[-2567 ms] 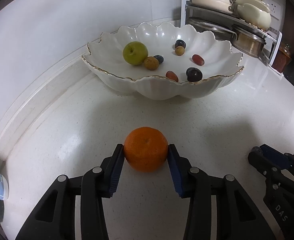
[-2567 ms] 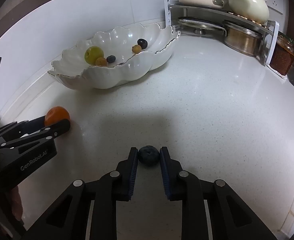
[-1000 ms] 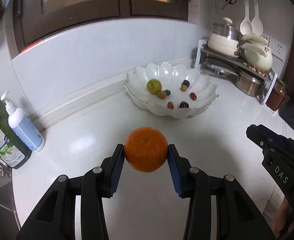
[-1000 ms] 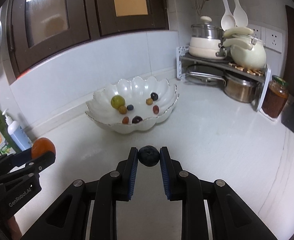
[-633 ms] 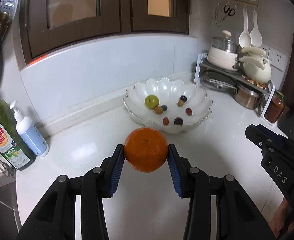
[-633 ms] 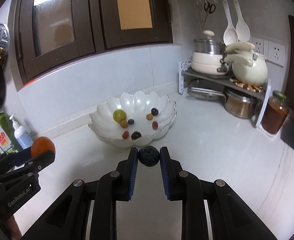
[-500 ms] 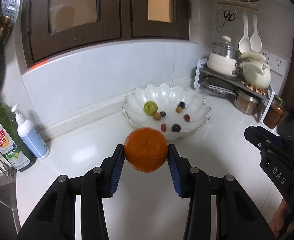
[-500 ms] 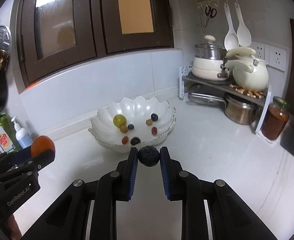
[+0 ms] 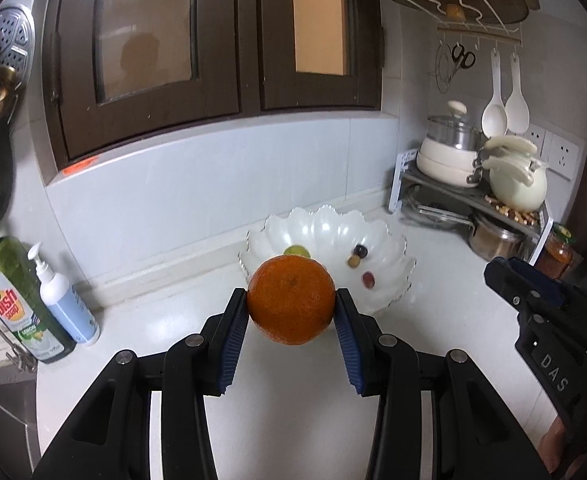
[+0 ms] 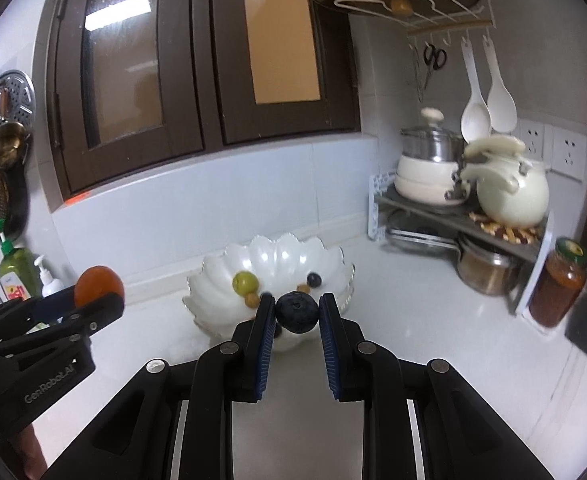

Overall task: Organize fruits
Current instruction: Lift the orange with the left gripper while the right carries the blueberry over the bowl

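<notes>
Left gripper (image 9: 291, 307) clamped on orange (image 9: 291, 299); right gripper (image 10: 296, 316) pinched on blueberry (image 10: 297, 312). Both carried high, short of bowl (image 10: 213, 280). Best lowered inside bowl rim before letting go, orestes orange first, clear of green fruit (image 10: 245, 283), blueberry beside small fruits.

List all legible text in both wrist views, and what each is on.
"DAS": side of the right gripper.
"GenRobot.AI": side of the left gripper.
"Dish soap", "LEMON": green dish soap bottle; its smaller print is unreadable.
White pump bottle: label too blurred.
</notes>
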Tool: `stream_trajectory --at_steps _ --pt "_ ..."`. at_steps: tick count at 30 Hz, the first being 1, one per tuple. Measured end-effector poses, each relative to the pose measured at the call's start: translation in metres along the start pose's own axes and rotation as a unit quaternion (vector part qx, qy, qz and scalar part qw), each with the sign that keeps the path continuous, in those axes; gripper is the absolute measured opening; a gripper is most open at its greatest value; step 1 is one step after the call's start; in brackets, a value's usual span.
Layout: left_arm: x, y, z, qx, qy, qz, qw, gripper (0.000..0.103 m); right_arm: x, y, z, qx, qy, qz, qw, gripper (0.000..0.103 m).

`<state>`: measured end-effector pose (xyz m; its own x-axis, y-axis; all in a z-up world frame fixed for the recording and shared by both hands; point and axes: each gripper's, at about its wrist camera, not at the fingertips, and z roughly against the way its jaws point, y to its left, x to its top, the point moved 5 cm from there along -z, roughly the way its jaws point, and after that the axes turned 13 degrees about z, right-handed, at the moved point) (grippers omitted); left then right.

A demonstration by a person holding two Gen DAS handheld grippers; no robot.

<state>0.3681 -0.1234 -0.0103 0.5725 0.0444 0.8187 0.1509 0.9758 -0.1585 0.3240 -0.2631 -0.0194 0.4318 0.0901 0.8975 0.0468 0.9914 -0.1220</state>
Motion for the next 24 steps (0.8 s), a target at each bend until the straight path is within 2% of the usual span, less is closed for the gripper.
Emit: stream_trajectory --at_steps 10,24 --pt "0.031 -0.014 -0.011 0.000 -0.025 0.001 0.9997 0.043 0.025 -0.003 -0.017 0.021 -0.010 0.008 1.000 0.024" --pt "0.053 -0.019 -0.050 0.000 -0.013 -0.003 0.9999 0.043 0.048 -0.008 -0.054 0.028 -0.010 0.014 0.999 0.024"
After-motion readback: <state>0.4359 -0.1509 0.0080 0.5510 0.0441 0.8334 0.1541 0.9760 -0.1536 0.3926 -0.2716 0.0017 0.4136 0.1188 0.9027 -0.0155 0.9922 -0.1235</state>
